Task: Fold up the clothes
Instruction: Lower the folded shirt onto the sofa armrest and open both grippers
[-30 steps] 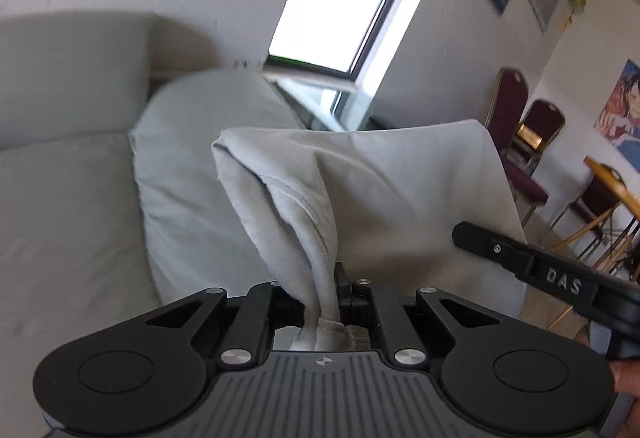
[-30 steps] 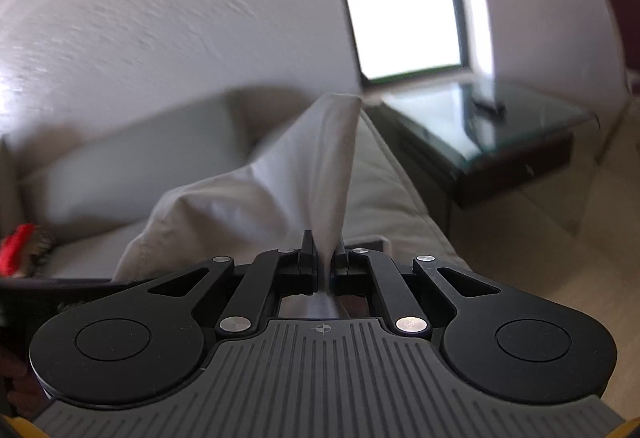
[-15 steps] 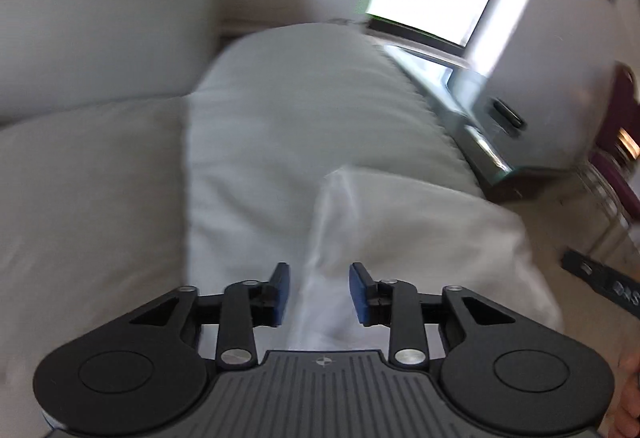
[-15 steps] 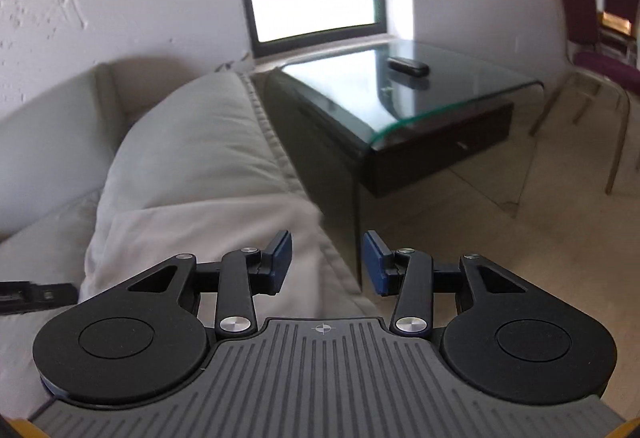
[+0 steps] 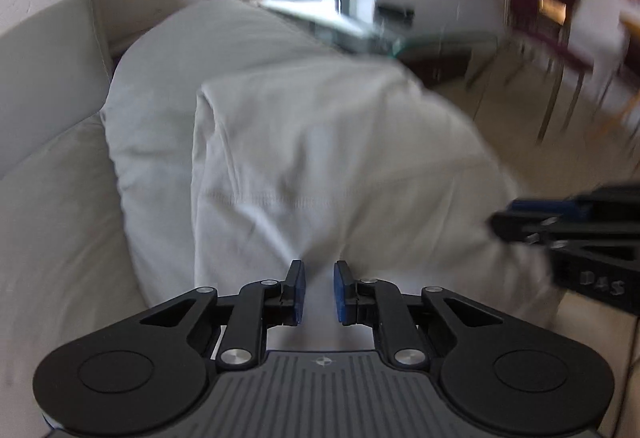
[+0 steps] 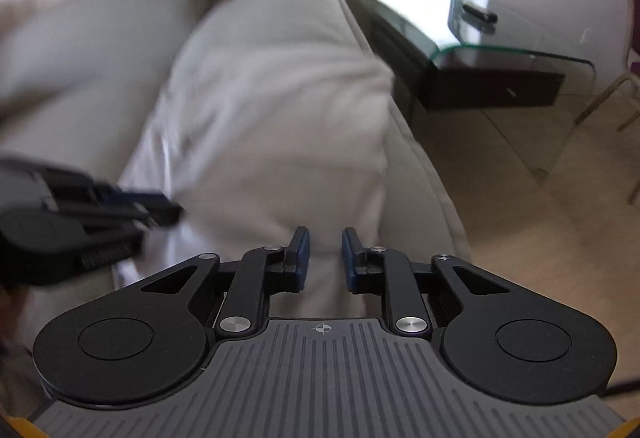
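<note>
Jaws of left gripper (image 5: 319,288) and right gripper (image 6: 324,258) were closing, unclamped, over the garment (image 5: 320,158), its long axis running away from both cameras along the sofa (image 5: 60,198).

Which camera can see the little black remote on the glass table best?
The right wrist view: the remote lies sharp and unblocked on the glass table. In the left wrist view it is only a small, blurred dark bar far behind the white garment.

sofa (image 5: 60,198) | cushion (image 5: 168,78) on seat | white garment (image 5: 320,158) draped over cushion
</note>
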Action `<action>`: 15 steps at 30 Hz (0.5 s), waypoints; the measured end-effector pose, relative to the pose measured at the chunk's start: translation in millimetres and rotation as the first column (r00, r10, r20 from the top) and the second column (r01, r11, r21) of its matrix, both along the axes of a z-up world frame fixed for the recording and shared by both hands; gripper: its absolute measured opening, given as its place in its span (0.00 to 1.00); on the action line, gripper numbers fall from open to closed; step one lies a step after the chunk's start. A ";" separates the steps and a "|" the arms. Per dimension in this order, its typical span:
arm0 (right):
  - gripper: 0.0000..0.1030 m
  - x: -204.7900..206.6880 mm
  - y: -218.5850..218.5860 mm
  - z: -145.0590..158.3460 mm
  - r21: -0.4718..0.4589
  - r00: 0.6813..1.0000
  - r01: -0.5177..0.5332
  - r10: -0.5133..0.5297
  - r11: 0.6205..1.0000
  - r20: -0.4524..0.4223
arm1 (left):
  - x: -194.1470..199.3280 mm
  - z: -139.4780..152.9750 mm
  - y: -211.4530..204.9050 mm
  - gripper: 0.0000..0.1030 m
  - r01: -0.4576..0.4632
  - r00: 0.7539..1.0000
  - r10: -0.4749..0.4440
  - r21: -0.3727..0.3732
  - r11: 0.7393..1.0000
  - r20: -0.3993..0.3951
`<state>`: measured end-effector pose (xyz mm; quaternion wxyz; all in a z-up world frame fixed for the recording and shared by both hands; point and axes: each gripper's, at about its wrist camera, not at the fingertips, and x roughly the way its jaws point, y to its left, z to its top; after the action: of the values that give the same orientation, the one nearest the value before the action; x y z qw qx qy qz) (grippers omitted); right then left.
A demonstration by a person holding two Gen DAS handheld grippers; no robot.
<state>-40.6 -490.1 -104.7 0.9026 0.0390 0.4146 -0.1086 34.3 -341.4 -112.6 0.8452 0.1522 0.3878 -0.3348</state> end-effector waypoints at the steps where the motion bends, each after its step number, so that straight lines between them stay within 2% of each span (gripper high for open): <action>1: 0.22 -6.6 1.7 -3.3 -0.010 0.999 0.013 -0.013 1.000 -0.042 | -3.4 -1.4 0.8 0.12 0.005 1.000 -0.005 0.016 1.000 -0.009; 2: 0.25 -10.2 1.1 -7.1 -0.009 0.997 0.025 -0.026 1.000 -0.079 | -3.8 -4.2 1.2 0.12 0.010 1.000 -0.009 0.030 0.999 -0.026; 4: 0.25 -18.1 -0.8 -8.7 0.010 0.993 0.067 -0.065 0.998 -0.096 | -11.2 -9.0 3.0 0.12 0.014 0.998 -0.010 0.069 0.998 -0.054; 6: 0.28 -22.4 0.3 3.3 0.020 0.988 0.113 -0.111 0.993 -0.108 | -15.0 -8.3 6.0 0.13 0.007 0.998 -0.001 0.094 0.996 -0.070; 8: 0.34 -30.7 7.5 24.6 0.038 0.988 0.125 -0.121 0.991 -0.094 | -21.9 -3.5 11.5 0.16 -0.002 0.996 0.013 0.118 0.993 -0.093; 9: 0.41 -35.5 11.1 36.0 0.052 0.990 0.125 -0.121 0.991 -0.077 | -25.7 4.1 17.2 0.20 -0.024 0.994 0.035 0.109 0.994 -0.106; 11: 0.50 -45.1 18.3 58.8 0.080 0.992 0.123 -0.120 0.989 -0.043 | -32.1 20.3 27.4 0.34 -0.061 0.990 0.071 0.083 0.995 -0.118; 12: 0.55 -50.0 21.8 70.3 0.095 0.992 0.122 -0.120 0.988 -0.025 | -36.0 30.7 31.5 0.43 -0.070 0.991 0.077 0.064 0.996 -0.110; 14: 0.63 -56.9 28.3 92.5 0.125 0.993 0.119 -0.120 0.985 0.008 | -46.9 54.5 39.6 0.51 -0.084 0.993 0.086 0.032 0.996 -0.076; 15: 0.68 -61.4 32.8 102.7 0.140 0.993 0.116 -0.119 0.983 0.017 | -52.7 67.1 43.9 0.61 -0.095 0.994 0.095 0.016 0.995 -0.057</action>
<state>-102.1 -457.4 -2.0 0.8950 0.1274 0.4066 -0.1322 -18.5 -297.5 -45.6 0.8476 0.1294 0.4211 -0.2959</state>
